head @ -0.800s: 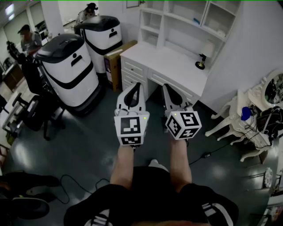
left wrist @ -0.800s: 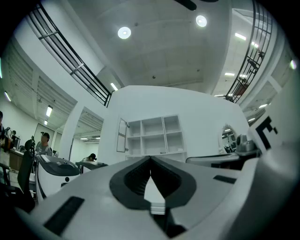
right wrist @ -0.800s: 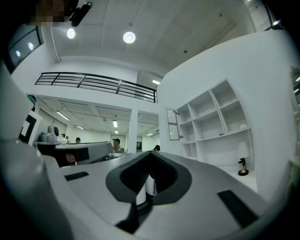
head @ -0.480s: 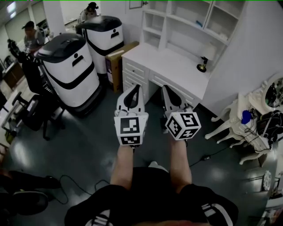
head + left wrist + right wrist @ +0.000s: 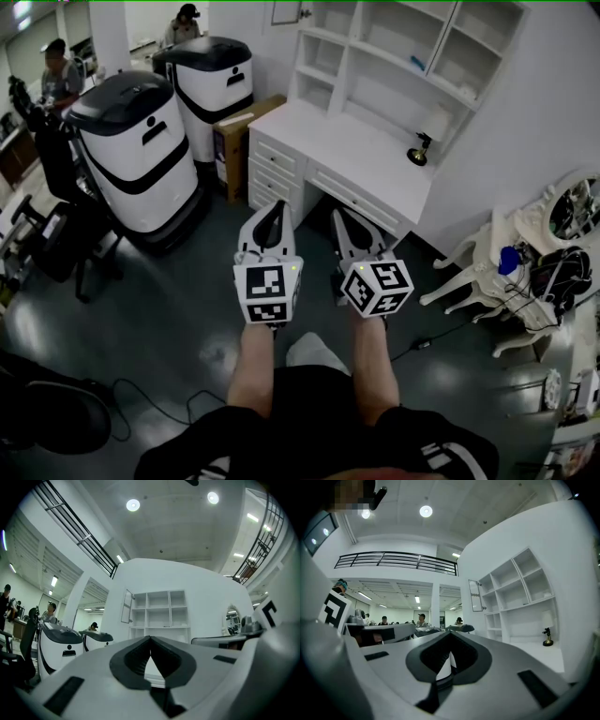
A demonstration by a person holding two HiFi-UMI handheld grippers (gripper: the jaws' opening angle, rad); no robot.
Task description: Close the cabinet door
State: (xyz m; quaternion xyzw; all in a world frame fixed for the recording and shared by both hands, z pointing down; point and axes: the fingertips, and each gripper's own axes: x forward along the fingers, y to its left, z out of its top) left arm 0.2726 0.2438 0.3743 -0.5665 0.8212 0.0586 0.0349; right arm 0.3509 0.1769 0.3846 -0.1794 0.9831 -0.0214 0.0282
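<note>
The white shelf unit (image 5: 394, 56) stands on a white desk (image 5: 347, 141) ahead of me. Its glazed cabinet door (image 5: 284, 11) hangs open at the unit's top left corner; it also shows as the door (image 5: 126, 605) in the left gripper view and as the door (image 5: 475, 595) in the right gripper view. My left gripper (image 5: 272, 211) and right gripper (image 5: 339, 217) are held side by side over the floor, pointing at the desk and well short of it. Both are shut with nothing between the jaws, as the left gripper (image 5: 150, 638) and right gripper (image 5: 450, 633) show close up.
Two white-and-black robot bodies (image 5: 136, 150) (image 5: 208, 80) stand left of the desk, with a cardboard box (image 5: 242, 131) between them and it. A small lamp (image 5: 419, 150) sits on the desk. A white chair (image 5: 469, 272) and cluttered dresser stand right. Black office chairs (image 5: 56, 234) and people are at far left.
The desk and shelf unit have come a little nearer and shifted left in the head view. Both grippers stay shut and side by side, slightly lower in the frame.
</note>
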